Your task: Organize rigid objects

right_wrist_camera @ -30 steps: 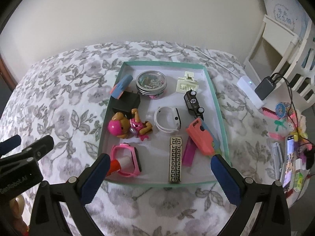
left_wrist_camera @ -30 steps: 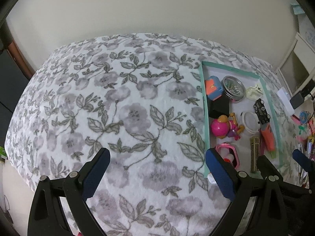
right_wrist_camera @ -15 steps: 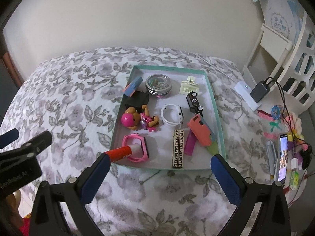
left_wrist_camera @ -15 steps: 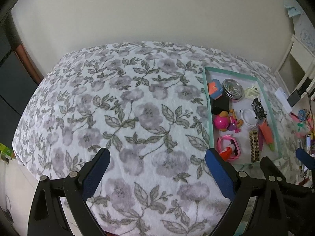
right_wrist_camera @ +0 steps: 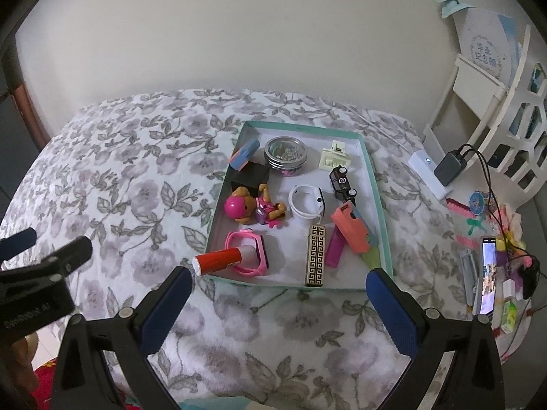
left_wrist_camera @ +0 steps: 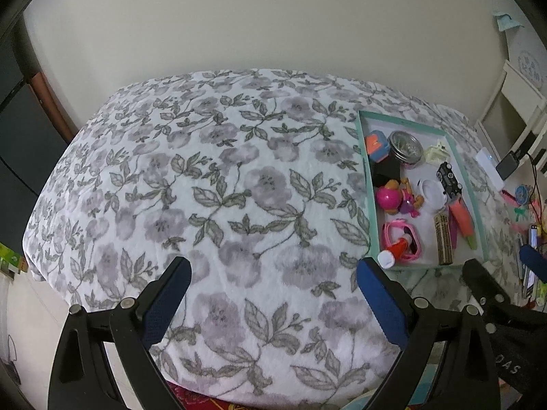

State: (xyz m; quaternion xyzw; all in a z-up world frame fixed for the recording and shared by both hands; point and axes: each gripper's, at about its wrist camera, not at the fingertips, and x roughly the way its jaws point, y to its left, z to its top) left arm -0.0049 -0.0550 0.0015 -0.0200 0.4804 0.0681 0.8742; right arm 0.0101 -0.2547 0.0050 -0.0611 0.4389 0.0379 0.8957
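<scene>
A teal-rimmed tray (right_wrist_camera: 382,212) (left_wrist_camera: 372,205) on the flowered bed holds several small items: a round tin (right_wrist_camera: 285,153), a pink-helmet toy figure (right_wrist_camera: 249,207), a white ring (right_wrist_camera: 305,201), a black toy car (right_wrist_camera: 343,183), a pink watch (right_wrist_camera: 249,252), a red tube (right_wrist_camera: 217,260) leaning over the near rim, a patterned gold bar (right_wrist_camera: 315,259) and a coral case (right_wrist_camera: 351,227). My right gripper (right_wrist_camera: 278,307) is open and empty, in front of the tray's near edge. My left gripper (left_wrist_camera: 273,297) is open and empty over bare bedspread, left of the tray.
The flowered bedspread (left_wrist_camera: 212,198) covers the bed up to a cream wall. Right of the tray lie a phone (right_wrist_camera: 487,278), cables, a power bank (right_wrist_camera: 449,167) and small trinkets. A white shelf unit (right_wrist_camera: 506,102) stands at the far right.
Both grippers have pulled back and risen from the tray, so it looks smaller and farther. The tray's items have not moved. Both jaws stay open.
</scene>
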